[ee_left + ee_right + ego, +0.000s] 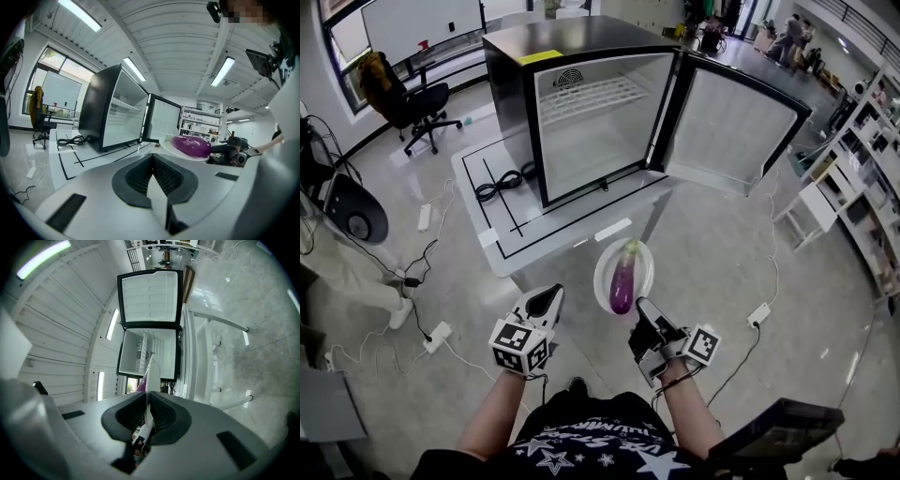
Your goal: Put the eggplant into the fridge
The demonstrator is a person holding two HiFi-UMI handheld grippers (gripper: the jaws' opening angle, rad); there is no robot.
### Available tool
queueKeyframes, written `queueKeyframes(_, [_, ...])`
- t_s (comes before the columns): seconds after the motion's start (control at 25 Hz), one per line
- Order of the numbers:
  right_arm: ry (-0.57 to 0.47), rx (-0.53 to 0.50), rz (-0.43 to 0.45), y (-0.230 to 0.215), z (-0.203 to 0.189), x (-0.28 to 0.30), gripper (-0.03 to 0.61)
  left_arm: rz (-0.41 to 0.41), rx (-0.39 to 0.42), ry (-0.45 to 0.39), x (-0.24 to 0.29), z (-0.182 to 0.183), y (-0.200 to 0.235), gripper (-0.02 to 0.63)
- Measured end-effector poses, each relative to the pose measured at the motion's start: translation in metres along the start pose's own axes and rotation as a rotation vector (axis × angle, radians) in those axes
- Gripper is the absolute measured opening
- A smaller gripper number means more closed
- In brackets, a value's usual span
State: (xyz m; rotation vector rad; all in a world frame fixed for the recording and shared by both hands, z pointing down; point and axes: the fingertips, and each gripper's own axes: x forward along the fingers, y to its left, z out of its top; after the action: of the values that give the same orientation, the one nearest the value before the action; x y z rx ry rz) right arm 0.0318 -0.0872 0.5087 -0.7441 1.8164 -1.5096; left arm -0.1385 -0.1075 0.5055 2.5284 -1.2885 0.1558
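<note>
A purple eggplant (622,284) lies on a white plate (607,265) held in the air in front of the table. My right gripper (643,316) is shut on the plate's near rim; in the right gripper view the plate (152,373) stands edge-on between the jaws with the eggplant (141,383) behind it. My left gripper (548,302) is shut and empty, left of the plate. From it I see the eggplant (191,145) off to the right. The black fridge (516,66) stands on the table with its door (731,127) swung wide open to the right and a wire shelf inside.
The fridge sits on a white table (487,230) with a coiled black cable (499,182) to its left. An office chair (414,101) is at the back left. Power strips (437,336) and cords lie on the floor. Shelving (862,187) runs along the right.
</note>
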Motion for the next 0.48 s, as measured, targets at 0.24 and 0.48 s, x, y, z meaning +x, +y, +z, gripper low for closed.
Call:
queueKeyframes(0.24, [-0.003, 0.010, -0.018, -0.009, 0.002, 0.012, 0.023, 0.004, -0.019, 0.000, 0.006, 0.001, 0.017, 0.008])
queueKeyframes(0.48, [-0.001, 0.029, -0.015, -0.015, 0.021, 0.028, 0.023, 0.037, -0.034, 0.000, 0.013, 0.004, 0.029, 0.008])
